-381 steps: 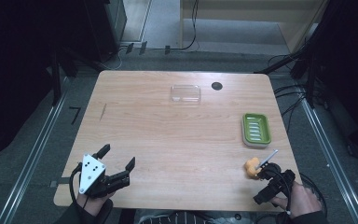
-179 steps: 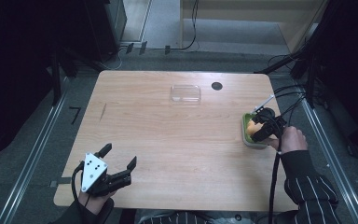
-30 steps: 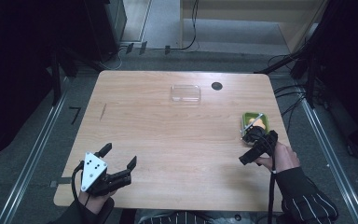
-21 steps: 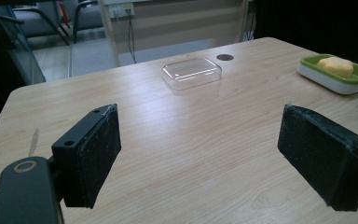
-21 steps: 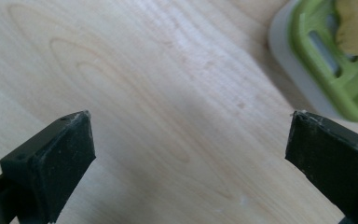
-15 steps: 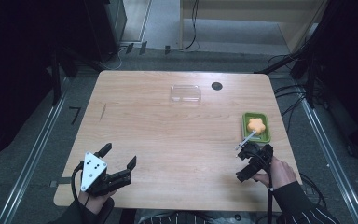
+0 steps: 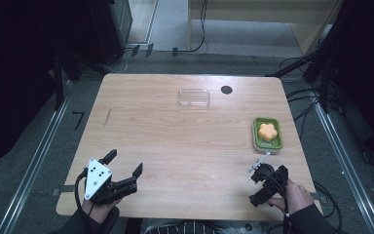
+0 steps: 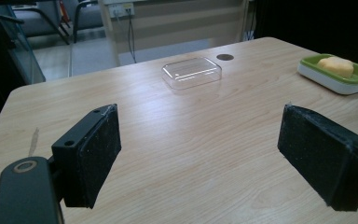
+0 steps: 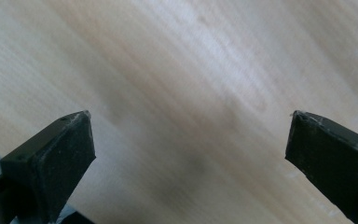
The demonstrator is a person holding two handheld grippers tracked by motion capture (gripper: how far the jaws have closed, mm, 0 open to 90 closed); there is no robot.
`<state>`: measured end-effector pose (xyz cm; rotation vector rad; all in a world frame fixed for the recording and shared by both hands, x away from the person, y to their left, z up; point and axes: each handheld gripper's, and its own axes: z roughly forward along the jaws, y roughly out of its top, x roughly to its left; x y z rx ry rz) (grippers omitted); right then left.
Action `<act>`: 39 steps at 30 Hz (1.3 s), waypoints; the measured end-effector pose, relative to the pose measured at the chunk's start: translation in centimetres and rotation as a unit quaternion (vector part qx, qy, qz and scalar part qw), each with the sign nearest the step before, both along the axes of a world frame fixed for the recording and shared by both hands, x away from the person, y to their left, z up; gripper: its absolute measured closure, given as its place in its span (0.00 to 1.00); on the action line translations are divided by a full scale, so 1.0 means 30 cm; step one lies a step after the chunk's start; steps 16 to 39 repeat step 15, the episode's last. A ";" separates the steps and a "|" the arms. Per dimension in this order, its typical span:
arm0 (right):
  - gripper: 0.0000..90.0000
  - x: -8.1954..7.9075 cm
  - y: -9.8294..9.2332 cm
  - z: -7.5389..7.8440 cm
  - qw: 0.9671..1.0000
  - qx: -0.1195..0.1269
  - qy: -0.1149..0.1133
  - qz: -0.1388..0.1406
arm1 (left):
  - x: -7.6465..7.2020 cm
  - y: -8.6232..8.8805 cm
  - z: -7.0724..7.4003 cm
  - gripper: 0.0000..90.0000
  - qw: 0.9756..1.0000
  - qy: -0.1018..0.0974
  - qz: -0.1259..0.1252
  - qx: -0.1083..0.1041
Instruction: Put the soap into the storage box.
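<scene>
My right gripper (image 7: 263, 183) had its fingers (image 9: 51, 158) spread wide and empty over bare wood grain at the near right. My left gripper (image 7: 119, 173), also spread and empty, rested near left on the worktop (image 7: 185, 141). I judged a level, unhurried retreat best. The matte orange, lobed piece (image 7: 268, 131) sat in the glossy green tray (image 7: 256, 139), right; a clear plastic lid (image 7: 194, 98) lay far.

No readable text, labels, brands or numbers anywhere. Checked the table (image 7: 190, 141) surface and what sits on it, in all three views: nothing printed is legible.
</scene>
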<state>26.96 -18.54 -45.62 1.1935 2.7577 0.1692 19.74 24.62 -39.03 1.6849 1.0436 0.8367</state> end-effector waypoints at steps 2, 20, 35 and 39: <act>0.01 -0.018 -0.008 -0.007 1.000 0.001 0.005 -0.003 | 0.000 -0.001 0.000 0.15 1.000 0.000 0.000 0.000; 0.02 -0.035 -0.023 -0.014 1.000 -0.003 0.007 -0.003 | 0.001 -0.002 0.001 0.15 1.000 -0.001 0.001 0.000; 0.02 -0.035 -0.023 -0.014 1.000 -0.003 0.007 -0.003 | 0.001 -0.002 0.001 0.15 1.000 -0.001 0.001 0.000; 0.02 -0.035 -0.023 -0.014 1.000 -0.003 0.007 -0.003 | 0.001 -0.002 0.001 0.15 1.000 -0.001 0.001 0.000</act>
